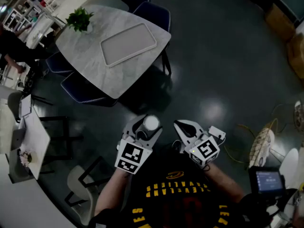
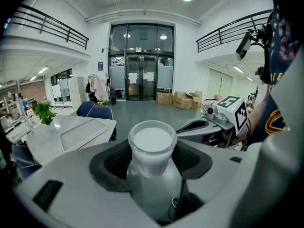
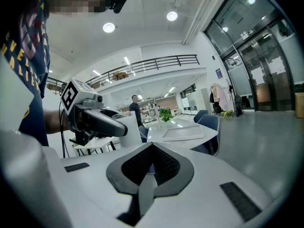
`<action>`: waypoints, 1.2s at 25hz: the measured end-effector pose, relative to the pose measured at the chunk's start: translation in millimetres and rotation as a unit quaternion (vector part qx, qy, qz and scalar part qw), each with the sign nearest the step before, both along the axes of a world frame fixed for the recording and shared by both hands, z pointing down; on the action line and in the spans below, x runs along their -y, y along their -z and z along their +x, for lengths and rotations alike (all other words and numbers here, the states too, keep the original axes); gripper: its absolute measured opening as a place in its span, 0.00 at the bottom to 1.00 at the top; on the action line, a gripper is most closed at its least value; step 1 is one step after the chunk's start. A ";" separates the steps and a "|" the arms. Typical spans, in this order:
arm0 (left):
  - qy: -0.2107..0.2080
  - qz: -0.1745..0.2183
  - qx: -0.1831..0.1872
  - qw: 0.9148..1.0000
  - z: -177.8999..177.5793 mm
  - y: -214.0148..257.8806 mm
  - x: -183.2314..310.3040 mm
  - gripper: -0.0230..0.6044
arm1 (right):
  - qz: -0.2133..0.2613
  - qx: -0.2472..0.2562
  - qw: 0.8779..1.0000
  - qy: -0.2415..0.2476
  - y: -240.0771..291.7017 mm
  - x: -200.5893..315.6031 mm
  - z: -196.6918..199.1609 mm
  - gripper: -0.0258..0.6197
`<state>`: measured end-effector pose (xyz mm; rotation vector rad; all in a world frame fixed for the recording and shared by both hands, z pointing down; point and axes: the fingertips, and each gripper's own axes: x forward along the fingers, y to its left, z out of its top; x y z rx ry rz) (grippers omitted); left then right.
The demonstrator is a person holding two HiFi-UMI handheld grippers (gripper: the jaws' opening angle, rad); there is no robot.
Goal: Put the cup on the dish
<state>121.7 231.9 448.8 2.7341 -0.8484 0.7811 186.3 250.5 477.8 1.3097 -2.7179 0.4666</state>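
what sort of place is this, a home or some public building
Not a home: likely an office or commercial lobby. It has tall glass entrance doors, an upper-level balcony railing, and a marble-topped table with blue chairs on an open floor.

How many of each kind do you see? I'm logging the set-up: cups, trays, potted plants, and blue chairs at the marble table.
Cup: 1
White tray: 1
Potted plant: 1
Blue chairs: 4
Total: 7
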 end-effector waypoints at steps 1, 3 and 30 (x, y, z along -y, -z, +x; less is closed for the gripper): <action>0.000 0.001 -0.002 1.000 -5.7 3.2 -7.8 0.46 | 0.009 -0.004 1.000 0.007 3.1 -7.5 -7.7 0.04; -0.004 0.004 -0.006 1.000 -18.1 9.7 -23.4 0.46 | 0.024 -0.011 0.999 0.019 9.5 -22.6 -25.0 0.04; -0.100 -0.055 -0.008 0.993 -105.3 -20.7 -145.3 0.46 | 0.066 -0.090 0.992 -0.063 -3.2 -128.6 -193.5 0.46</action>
